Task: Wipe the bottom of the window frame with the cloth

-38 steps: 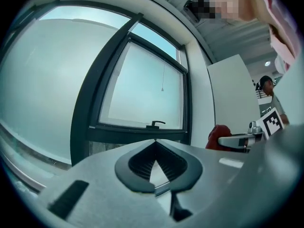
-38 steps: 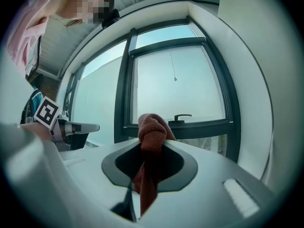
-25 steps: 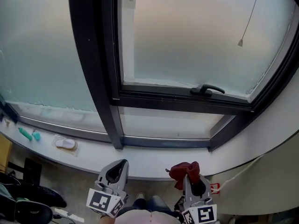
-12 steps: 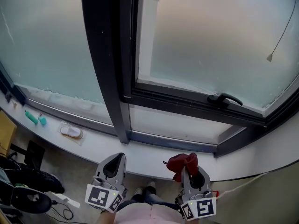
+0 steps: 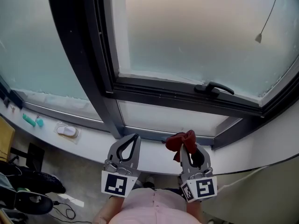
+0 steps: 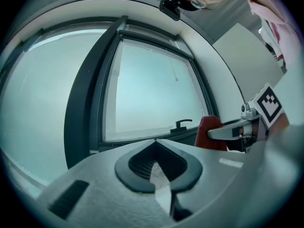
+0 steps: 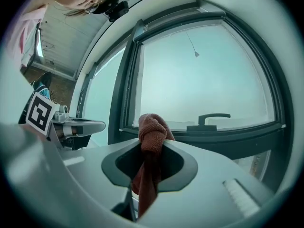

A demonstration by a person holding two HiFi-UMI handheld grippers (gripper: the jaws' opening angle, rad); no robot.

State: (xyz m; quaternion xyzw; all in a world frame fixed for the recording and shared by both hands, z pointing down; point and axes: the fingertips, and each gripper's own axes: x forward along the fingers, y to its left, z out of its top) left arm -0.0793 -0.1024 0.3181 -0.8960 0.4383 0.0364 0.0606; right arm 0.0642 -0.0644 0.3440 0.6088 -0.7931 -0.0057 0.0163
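2 hand-held grippers sit side by side in front of the window, both pointing at its lower part. The right gripper (image 5: 188, 147) has its fingers pinched tight on a dark red cloth (image 5: 181, 141). In the right gripper view the cloth (image 7: 152, 129) bunches into a knot above the fingertips, and the rest hangs down between the fingers. From the head view the knot lies over the white sill (image 5: 84, 146), right against the lowest dark rail of the window frame (image 5: 154, 135). I cannot tell whether it touches the rail.

The left gripper (image 5: 133, 137) is just beside it, and its fingers are pressed together with nothing between them. The left gripper view shows the tips meeting.

Higher on the frame, a black handle (image 5: 212, 88) lies flat along the sash's bottom rail, to the right. A thin cord with a small pull (image 5: 258, 38) hangs in front of the frosted glass. Far left on the sill are 2 small teal items (image 5: 31, 121) and a white object (image 5: 66, 131).
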